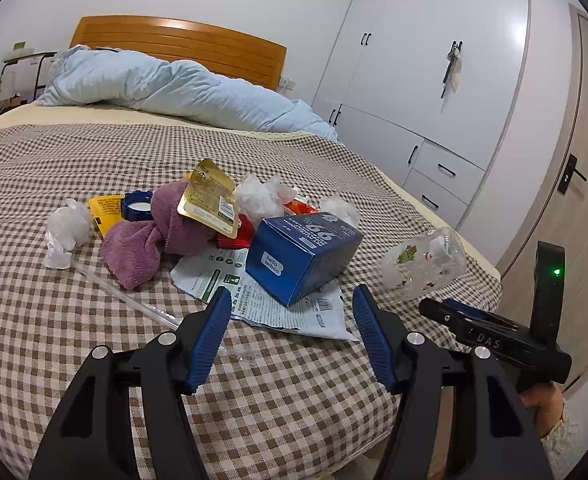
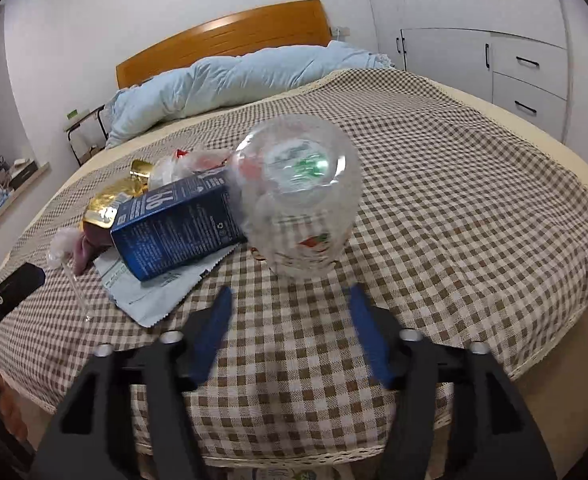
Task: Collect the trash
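Observation:
A pile of trash lies on the checked bedspread (image 1: pixel 54 320). In it are a blue carton (image 1: pixel 301 256), a printed white wrapper (image 1: pixel 262 304) under it, a gold pouch (image 1: pixel 210 200), a purple cloth (image 1: pixel 146 236), a blue cap (image 1: pixel 137 205) and crumpled clear plastic (image 1: pixel 64 232). My left gripper (image 1: pixel 290 294) is open just short of the wrapper, with nothing between its pads. A clear plastic bottle (image 2: pixel 301 200) lies on its side next to the blue carton (image 2: pixel 178 224). My right gripper (image 2: pixel 292 290) stands open right in front of the bottle's base, apart from it.
A light blue duvet (image 1: pixel 182 88) is bunched before the wooden headboard (image 1: pixel 182 44). White wardrobes with drawers (image 1: pixel 433 80) and a door (image 1: pixel 565 184) stand to the right. The bed's edge (image 2: pixel 533 360) drops off near both grippers. A hand (image 1: pixel 541 404) shows at the right.

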A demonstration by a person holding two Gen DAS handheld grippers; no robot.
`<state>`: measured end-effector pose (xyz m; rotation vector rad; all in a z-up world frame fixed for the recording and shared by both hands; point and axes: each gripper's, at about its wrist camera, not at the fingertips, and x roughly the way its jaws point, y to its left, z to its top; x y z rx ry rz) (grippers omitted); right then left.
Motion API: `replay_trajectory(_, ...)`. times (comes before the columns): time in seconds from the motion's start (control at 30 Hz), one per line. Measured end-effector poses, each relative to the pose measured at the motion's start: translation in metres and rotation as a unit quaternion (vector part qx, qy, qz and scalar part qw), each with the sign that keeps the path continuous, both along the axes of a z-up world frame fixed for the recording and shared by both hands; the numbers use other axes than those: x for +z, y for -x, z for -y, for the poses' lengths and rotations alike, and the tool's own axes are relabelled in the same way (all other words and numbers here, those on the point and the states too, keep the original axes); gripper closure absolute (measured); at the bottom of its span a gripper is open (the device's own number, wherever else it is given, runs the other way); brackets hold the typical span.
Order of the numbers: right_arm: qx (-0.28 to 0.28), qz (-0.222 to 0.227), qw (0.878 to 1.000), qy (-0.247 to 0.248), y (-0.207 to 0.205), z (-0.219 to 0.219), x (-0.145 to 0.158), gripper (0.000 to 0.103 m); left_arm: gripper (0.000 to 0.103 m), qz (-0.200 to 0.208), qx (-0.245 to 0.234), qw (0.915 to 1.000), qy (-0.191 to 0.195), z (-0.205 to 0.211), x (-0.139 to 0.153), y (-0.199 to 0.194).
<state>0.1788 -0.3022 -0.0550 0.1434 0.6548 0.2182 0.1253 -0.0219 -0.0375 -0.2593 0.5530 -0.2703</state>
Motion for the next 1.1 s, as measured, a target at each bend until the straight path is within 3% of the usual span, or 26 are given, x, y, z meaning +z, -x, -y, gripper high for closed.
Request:
replay_trajectory(0.1,-0.022,0.014,1.0,-0.002,-0.001,0.003,0.004,0.02,0.042,0.0,-0.002,1.0,0.0,0.001,-0.001,-0.001)
replay_trajectory(0.23,-0.064,0.01,0.997,-0.048,-0.015,0.021,0.006,0.018,0.042,-0.001,-0.003,1.0,-0.002,0.001,-0.001,-0.001)
replay_trajectory(0.37,-0.089,-0.003,0.987,-0.134,-0.019,0.045,0.002,0.019,0.042,-0.001,0.0,1.0,0.0,0.0,-0.002,-0.002)
replay_trajectory(0.43,-0.091,-0.017,0.986,-0.142,-0.019,0.047,-0.002,0.054,0.042,-0.001,0.0,1.0,0.0,-0.001,-0.002,-0.002)
replay_trajectory(0.47,-0.088,-0.025,0.986,-0.14,-0.019,0.047,-0.003,0.056,0.041,-0.002,0.0,1.0,0.0,-0.001,-0.003,-0.002)
replay_trajectory(0.57,-0.08,-0.058,0.986,-0.134,-0.022,0.046,-0.015,0.054,0.041,-0.003,-0.002,1.0,0.001,-0.001,-0.003,-0.002)
replay_trajectory(0.63,-0.092,-0.061,0.982,-0.156,-0.023,0.048,-0.029,0.042,0.041,-0.003,-0.003,1.0,0.001,0.001,-0.003,-0.002)
replay_trajectory(0.77,-0.111,-0.016,0.977,-0.18,-0.021,0.048,-0.033,0.042,0.041,-0.009,-0.012,0.9999,-0.002,0.01,-0.007,-0.005)
replay_trajectory(0.97,-0.101,-0.006,0.973,-0.209,-0.03,0.029,-0.027,0.041,0.041,-0.002,-0.018,0.9998,-0.007,0.015,-0.007,-0.004)
replay_trajectory(1.1,-0.08,0.034,0.978,-0.188,-0.047,0.006,-0.005,0.036,0.041,-0.001,-0.013,0.9999,-0.001,0.007,-0.004,-0.003)
